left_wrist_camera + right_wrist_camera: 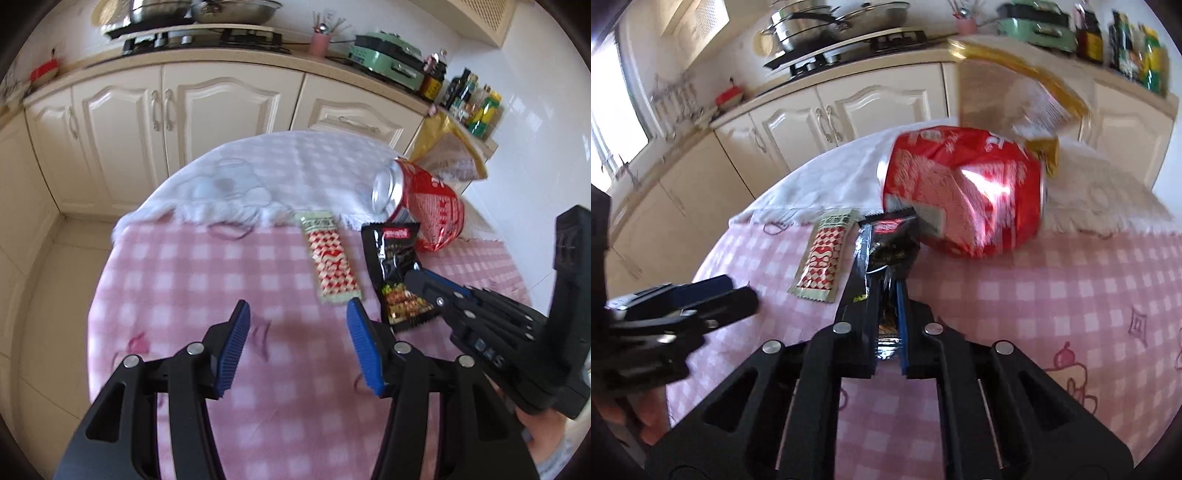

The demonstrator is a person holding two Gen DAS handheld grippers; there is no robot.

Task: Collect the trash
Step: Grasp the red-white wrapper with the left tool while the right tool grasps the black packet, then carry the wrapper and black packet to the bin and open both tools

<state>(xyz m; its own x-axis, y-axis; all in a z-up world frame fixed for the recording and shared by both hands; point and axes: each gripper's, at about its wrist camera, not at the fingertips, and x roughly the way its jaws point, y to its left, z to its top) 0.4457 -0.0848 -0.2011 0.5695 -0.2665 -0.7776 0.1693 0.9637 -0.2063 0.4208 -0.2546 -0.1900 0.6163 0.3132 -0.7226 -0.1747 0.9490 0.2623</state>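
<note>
A black snack packet (886,240) lies on the pink checked tablecloth (1052,295), and my right gripper (884,291) is shut on its near end. The left wrist view shows the same grip from the side, with the right gripper (421,277) pinching the black packet (393,258). My left gripper (298,310) is open just above the cloth with nothing between its blue pads. A red-and-white wrapper (334,264) lies flat just beyond the left gripper's right finger. A crushed red can (417,199) lies on its side behind the packet.
A white towel (277,173) covers the far half of the round table. A yellow bag (448,147) stands behind the can. Cream kitchen cabinets (147,122) and a stove with pots (199,22) run along the back. A hand (546,428) holds the right gripper.
</note>
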